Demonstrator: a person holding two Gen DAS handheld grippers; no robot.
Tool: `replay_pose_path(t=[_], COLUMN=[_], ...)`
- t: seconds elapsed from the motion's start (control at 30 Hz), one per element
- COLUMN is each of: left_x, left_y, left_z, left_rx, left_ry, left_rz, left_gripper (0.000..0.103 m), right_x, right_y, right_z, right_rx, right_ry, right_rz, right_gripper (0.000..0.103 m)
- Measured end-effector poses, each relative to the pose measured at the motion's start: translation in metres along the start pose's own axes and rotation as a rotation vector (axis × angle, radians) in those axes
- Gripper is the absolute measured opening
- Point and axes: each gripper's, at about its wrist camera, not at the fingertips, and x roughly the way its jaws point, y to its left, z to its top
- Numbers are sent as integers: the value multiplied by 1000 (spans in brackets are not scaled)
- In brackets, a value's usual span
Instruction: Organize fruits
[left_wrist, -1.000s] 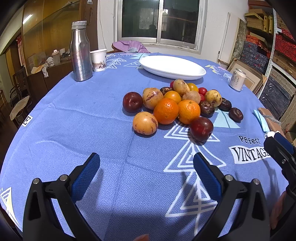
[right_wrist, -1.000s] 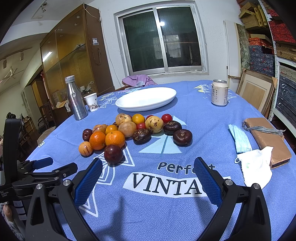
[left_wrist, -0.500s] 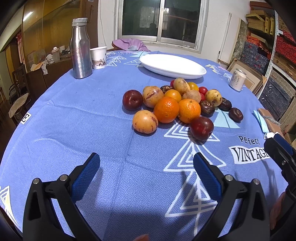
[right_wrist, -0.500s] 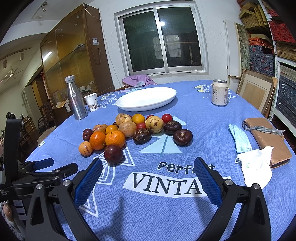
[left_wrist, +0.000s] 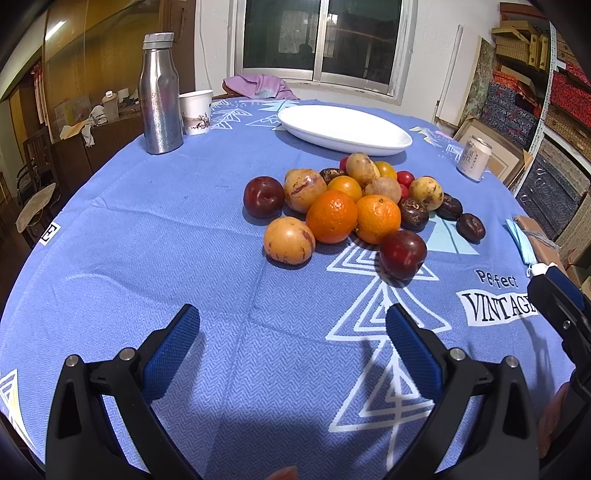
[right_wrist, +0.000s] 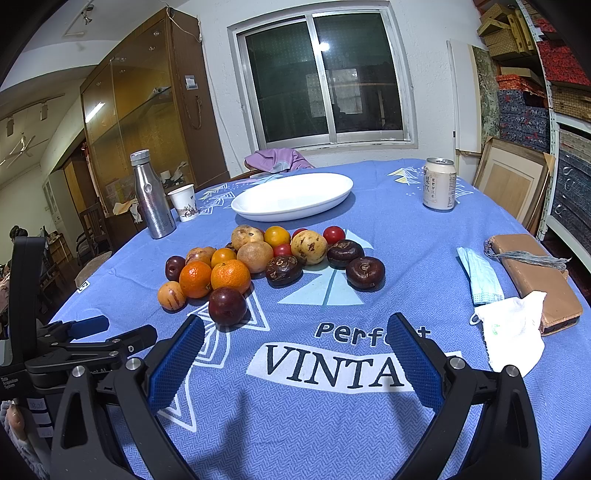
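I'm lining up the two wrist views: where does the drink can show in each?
Left wrist: the drink can stands far right, beyond the fruit pile.
Right wrist: the drink can stands upper right of centre, right of the white plate.
Shared landmark: the white plate, behind the fruit in both.

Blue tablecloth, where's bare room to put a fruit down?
Free: the white oval plate; cloth between the steel bottle and the fruit pile; cloth between the pile and the drink can. Crowded: the pile itself.
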Motion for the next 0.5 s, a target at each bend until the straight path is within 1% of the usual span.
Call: replay_pose_path(t=[0.5], left_x=[0], left_y=[-1], left_z=[-2], left_rx=[-6], left_ry=[3], left_rz=[-3], left_gripper=[99], right_x=[0], right_y=[2], right_z=[0], right_rx=[-1], right_ry=[-3], right_rz=[0], right_gripper=[100])
